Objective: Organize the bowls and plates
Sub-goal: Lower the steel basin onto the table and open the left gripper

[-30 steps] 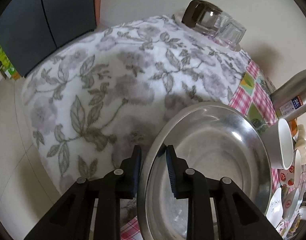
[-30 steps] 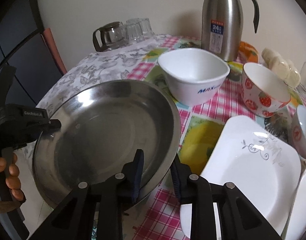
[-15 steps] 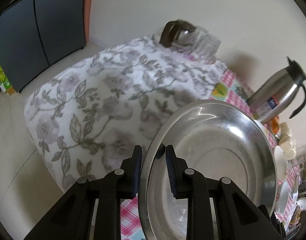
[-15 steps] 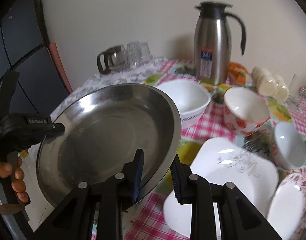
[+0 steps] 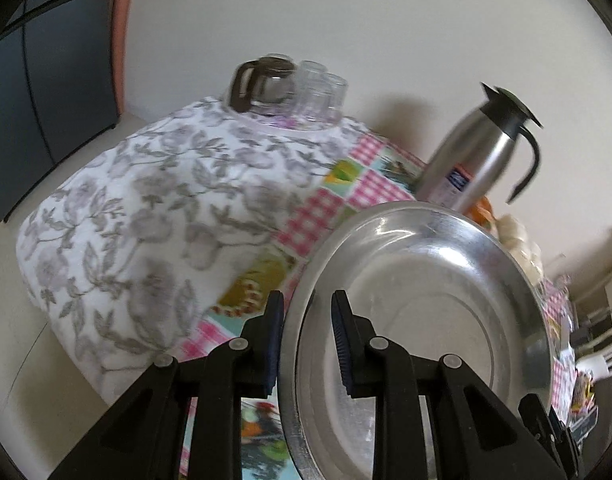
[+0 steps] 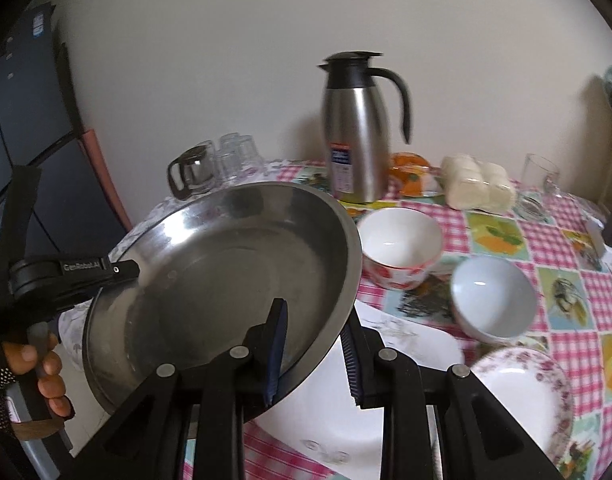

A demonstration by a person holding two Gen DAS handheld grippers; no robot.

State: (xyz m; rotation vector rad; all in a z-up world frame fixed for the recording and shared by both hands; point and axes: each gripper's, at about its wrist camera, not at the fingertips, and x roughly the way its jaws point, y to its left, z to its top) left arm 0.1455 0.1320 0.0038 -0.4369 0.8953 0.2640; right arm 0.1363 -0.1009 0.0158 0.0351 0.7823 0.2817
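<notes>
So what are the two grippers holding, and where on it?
Both hold the steel basin by its rim: left gripper and right gripper on opposite edges.

Table point(image 6: 545, 240) under pink checked cloth, steel flask point(image 6: 355, 128), bowls point(image 6: 401, 240), white plate point(image 6: 345, 420), upturned glasses point(image 6: 236, 154)

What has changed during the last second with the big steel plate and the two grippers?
The steel plate has gone up from the table, and the white square plate now shows under its edge. The white bowl with blue lettering is now hidden behind it. Unchanged: the left gripper and right gripper still clamp opposite sides of its rim; the thermos and other dishes did not move.
</notes>
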